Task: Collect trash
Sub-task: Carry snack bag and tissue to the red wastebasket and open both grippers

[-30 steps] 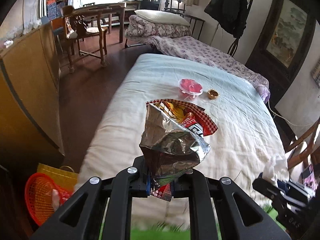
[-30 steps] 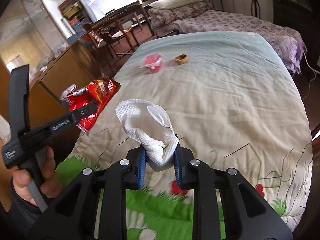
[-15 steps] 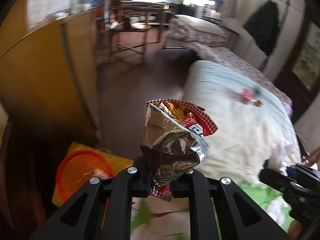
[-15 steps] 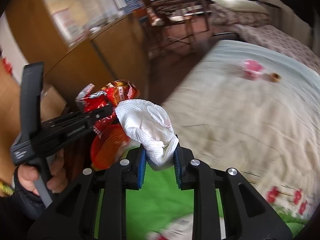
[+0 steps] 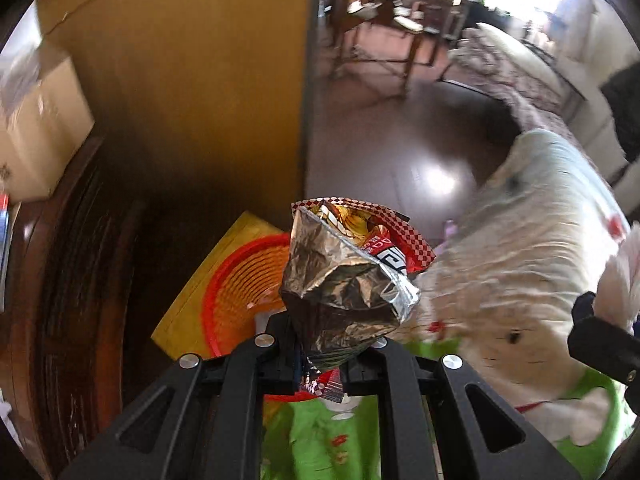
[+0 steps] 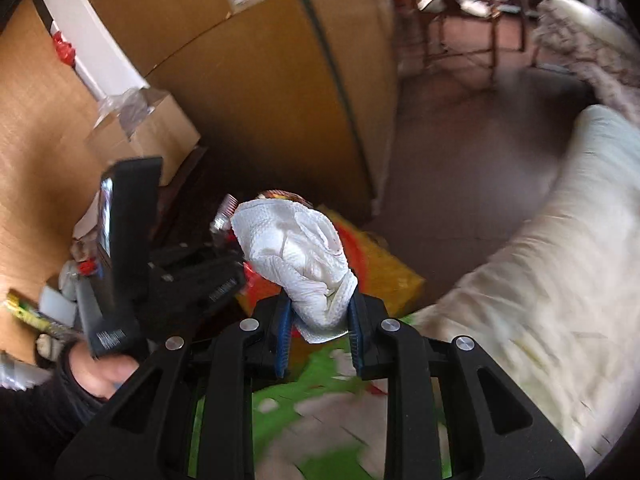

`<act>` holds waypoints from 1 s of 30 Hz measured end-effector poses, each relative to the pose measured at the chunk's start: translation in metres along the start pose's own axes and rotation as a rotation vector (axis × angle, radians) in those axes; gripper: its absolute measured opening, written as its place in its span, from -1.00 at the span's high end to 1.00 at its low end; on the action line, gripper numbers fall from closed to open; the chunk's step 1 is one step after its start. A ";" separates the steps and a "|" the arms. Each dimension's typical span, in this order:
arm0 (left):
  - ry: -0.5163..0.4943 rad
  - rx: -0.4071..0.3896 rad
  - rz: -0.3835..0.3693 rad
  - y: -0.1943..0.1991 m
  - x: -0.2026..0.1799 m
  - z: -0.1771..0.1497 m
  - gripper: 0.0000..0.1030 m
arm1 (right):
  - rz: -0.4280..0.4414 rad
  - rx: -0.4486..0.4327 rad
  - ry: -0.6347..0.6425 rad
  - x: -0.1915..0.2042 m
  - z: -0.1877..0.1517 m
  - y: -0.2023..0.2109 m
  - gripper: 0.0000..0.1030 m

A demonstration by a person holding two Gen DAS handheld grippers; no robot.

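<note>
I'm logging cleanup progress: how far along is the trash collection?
Done: both pieces are picked up. In hand: the left gripper clamps a snack bag, the right gripper a crumpled tissue. Left: dropping both into the orange basket below.

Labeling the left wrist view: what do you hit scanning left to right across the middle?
Cardboard box → wooden cabinet → orange basket → chip bag → bed → right gripper at the edge.

R gripper (image 6: 318, 334) clamps white tissue wad (image 6: 294, 258) above orange basket (image 6: 354, 246).
</note>
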State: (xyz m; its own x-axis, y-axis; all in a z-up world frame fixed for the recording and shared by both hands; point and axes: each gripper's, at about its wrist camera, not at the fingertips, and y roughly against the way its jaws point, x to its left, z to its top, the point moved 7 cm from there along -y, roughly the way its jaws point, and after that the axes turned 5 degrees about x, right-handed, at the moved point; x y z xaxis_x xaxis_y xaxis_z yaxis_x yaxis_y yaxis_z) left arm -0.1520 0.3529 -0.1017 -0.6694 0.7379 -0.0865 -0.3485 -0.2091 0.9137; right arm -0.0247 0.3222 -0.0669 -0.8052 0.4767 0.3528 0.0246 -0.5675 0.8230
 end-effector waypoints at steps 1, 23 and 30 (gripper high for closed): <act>0.022 0.018 0.003 -0.006 0.011 0.000 0.73 | 0.012 0.018 -0.002 0.004 0.004 -0.010 0.51; 0.251 0.257 0.004 -0.100 0.069 -0.022 0.70 | -0.006 0.357 0.024 0.014 -0.002 -0.156 0.51; 0.278 0.240 0.041 -0.098 0.072 -0.019 0.14 | 0.030 0.325 -0.034 0.009 0.005 -0.153 0.18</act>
State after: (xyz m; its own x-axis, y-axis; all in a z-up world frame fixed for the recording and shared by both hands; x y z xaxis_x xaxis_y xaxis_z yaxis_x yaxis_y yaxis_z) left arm -0.1789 0.4143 -0.2055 -0.8440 0.5222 -0.1226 -0.1763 -0.0542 0.9828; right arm -0.0329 0.4173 -0.1875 -0.7810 0.4886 0.3890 0.2401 -0.3401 0.9092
